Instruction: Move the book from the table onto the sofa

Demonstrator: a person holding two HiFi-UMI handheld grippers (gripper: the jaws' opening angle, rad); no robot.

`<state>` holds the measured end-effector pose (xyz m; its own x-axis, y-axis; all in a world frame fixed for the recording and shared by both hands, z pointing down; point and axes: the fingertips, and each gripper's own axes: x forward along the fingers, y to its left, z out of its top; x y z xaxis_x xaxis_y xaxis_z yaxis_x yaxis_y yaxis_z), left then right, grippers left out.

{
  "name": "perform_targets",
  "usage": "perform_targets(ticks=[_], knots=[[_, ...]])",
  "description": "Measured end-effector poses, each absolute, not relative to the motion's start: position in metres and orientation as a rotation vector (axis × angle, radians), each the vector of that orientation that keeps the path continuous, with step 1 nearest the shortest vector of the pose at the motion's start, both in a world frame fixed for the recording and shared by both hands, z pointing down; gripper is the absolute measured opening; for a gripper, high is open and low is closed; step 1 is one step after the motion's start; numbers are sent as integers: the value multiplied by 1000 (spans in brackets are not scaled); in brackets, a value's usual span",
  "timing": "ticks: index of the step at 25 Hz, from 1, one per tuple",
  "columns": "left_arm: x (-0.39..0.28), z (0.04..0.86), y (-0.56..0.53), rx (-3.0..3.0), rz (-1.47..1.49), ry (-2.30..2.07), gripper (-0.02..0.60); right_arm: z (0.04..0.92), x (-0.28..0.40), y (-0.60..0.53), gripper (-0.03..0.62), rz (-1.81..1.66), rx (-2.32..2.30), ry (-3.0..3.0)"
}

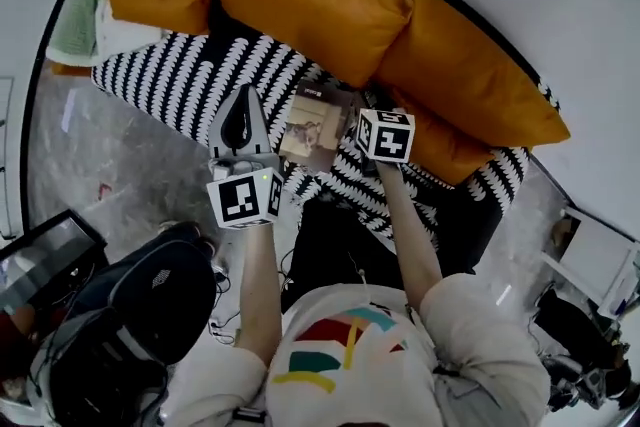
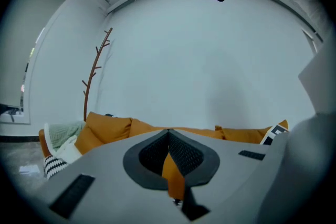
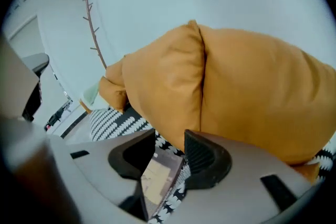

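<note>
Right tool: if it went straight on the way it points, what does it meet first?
Most likely the book, which seems to lie on the patterned seat dead ahead, between the open jaws of the right tool. The orange cushion sits above that line.

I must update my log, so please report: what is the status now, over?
Left gripper shut, empty. Right gripper open, book between its jaws. Book lying on the sofa seat, beside orange cushions. Nothing in the way.

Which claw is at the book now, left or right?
The right claw: the book shows between its open jaws, lying on the sofa. The left claw is shut with nothing in it.
</note>
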<state>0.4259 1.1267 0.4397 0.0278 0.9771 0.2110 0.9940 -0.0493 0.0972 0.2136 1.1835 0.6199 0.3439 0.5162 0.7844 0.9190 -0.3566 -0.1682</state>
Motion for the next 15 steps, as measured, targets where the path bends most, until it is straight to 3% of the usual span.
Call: perform_targets(ticks=[4,6,7,15], knots=[[431,368,1129,-2200,-249,-2151,7,515,225,1196,148,-719,-2107,-1346],[429,331,1124,-2219,-205,-2168,6,459,223,1194,33,-666,-2171,-1427],[428,313,1120,-2230,-184,-2175,6,431,222,1192,18,-631,-2209,-1461],[412,222,1092,-2257,-31,-2253,6,260,222,1162,14,-304,-2473,-1557]])
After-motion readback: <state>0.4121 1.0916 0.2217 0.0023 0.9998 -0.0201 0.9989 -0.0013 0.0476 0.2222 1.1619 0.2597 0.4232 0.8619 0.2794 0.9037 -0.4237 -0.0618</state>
